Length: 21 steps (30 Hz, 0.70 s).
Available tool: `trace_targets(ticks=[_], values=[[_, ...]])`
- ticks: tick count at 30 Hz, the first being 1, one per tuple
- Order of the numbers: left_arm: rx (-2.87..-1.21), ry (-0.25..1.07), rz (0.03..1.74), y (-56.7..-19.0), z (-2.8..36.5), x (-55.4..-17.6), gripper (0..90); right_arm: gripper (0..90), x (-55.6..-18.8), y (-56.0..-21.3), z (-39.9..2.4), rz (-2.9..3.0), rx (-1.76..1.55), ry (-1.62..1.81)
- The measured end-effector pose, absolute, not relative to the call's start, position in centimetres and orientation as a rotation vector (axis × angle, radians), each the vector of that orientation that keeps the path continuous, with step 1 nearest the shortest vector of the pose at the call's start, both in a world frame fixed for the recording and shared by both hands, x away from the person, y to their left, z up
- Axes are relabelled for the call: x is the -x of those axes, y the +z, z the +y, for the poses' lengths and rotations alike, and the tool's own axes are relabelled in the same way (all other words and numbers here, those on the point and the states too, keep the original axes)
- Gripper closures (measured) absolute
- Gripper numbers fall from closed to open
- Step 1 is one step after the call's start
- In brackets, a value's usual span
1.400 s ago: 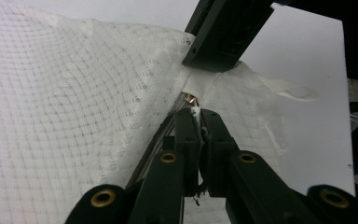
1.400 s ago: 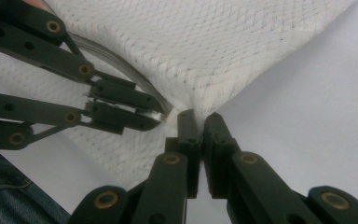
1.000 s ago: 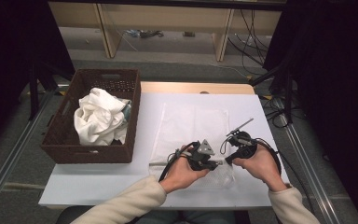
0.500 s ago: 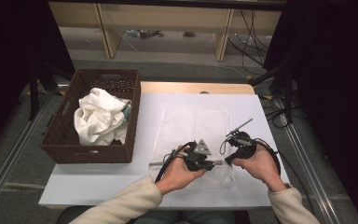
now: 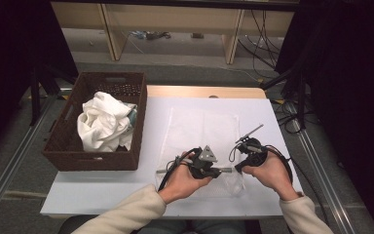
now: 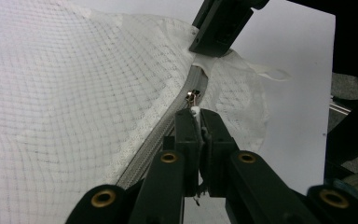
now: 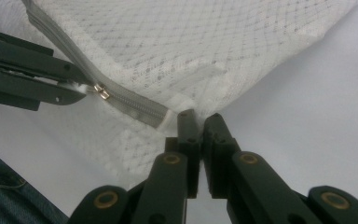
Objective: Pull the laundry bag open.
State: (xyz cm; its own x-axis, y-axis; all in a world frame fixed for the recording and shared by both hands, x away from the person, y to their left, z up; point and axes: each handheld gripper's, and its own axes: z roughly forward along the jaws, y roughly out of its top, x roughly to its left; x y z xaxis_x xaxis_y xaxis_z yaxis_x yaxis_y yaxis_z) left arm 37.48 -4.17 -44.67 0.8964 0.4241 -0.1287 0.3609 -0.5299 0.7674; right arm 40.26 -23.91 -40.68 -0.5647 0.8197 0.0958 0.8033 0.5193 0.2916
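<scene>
L claw [image 6: 196, 122] clamped on white zip pull tab of mesh laundry bag [image 5: 202, 129] lying flat on worktop [image 5: 102, 187]; R claw [image 7: 199, 122] pinched on bag's corner fabric just past zip end; zip [image 7: 126, 100] runs straight between claws, so L pull goes away from R.

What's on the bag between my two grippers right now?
A short run of grey zipper on the mesh bag. In the right gripper view it spans from the left gripper, at the zipper pull, to the right gripper pinching the bag's corner.
</scene>
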Motion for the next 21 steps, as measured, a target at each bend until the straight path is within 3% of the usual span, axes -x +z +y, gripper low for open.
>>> trace_targets(ticks=[21], values=[[-2.19,0.094,0.571,-44.28,-3.42,-37.33,86.2,87.4,-40.27,-40.94,-23.93,2.71,-1.429,0.457]])
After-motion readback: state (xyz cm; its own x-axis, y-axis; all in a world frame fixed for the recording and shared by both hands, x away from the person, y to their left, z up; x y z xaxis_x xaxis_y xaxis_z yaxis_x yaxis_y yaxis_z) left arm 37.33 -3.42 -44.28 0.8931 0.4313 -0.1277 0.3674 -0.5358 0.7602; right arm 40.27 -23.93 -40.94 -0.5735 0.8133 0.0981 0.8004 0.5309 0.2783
